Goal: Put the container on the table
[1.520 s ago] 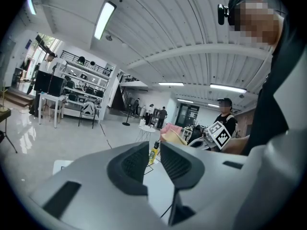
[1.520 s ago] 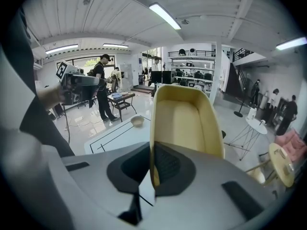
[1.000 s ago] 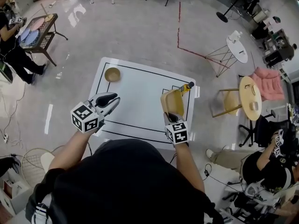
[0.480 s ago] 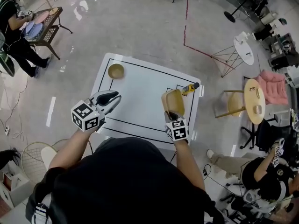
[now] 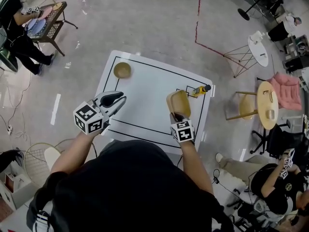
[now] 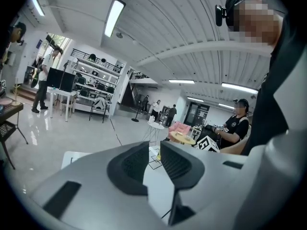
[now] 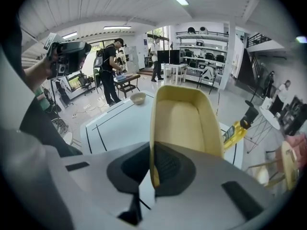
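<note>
Above the white table (image 5: 145, 105), a tan container (image 5: 178, 104) hangs upright clear of the surface, its wall pinched in the right tongs (image 5: 177, 117). Near the table's left edge the left tongs (image 5: 116, 99) hover, slightly parted and empty. A bowl (image 5: 122, 70) sits far left, a yellow bottle (image 5: 198, 90) far right.

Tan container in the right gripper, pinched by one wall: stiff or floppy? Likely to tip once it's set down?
Probably stiff: the container shows no sag though the right gripper holds it by one wall only. Likely light, since that edge pinch carries it. Its bottom looks broad, so it should sit steady on the table.
</note>
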`<state>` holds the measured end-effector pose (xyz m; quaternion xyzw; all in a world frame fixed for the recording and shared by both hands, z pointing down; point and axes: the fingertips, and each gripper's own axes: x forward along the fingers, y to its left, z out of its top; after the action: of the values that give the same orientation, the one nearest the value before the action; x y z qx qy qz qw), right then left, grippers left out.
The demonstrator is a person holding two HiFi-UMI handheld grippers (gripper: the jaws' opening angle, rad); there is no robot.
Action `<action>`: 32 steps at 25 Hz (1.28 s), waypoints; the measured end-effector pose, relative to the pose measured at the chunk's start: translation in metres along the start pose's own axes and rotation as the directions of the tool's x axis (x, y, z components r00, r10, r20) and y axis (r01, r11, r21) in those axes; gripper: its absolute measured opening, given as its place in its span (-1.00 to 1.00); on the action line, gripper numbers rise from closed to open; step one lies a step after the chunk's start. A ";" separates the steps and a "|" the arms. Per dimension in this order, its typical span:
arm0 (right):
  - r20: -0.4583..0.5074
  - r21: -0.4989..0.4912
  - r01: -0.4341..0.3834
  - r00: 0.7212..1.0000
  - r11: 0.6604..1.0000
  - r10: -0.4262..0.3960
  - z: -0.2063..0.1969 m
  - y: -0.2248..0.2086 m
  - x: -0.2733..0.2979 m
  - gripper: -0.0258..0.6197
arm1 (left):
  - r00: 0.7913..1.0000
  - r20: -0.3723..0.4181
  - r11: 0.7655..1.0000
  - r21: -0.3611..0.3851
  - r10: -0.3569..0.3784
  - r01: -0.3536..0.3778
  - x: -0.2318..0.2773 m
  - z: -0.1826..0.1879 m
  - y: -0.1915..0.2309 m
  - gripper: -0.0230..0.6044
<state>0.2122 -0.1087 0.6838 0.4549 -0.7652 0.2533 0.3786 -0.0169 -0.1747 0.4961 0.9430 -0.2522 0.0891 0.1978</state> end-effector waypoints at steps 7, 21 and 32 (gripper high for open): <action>-0.040 -0.015 -0.036 0.999 0.999 0.035 -0.005 0.004 0.021 -0.90 | 1.000 -0.019 1.000 -0.005 0.006 -0.006 0.006 -0.001 0.006 -0.68; -0.107 -0.033 -0.069 0.992 0.997 0.065 -0.009 0.003 0.069 -0.90 | 0.998 -0.044 0.999 -0.021 0.040 -0.041 0.001 -0.005 0.027 -0.68; -0.152 -0.036 -0.090 0.985 0.995 0.083 -0.024 0.002 0.094 -0.90 | 0.997 -0.060 0.999 -0.027 0.043 -0.044 0.009 -0.008 0.034 -0.68</action>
<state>0.1901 -0.1376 0.7734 0.3926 -0.7587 0.2867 0.4337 -0.0266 -0.2023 0.5169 0.9313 -0.2679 0.1180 0.2167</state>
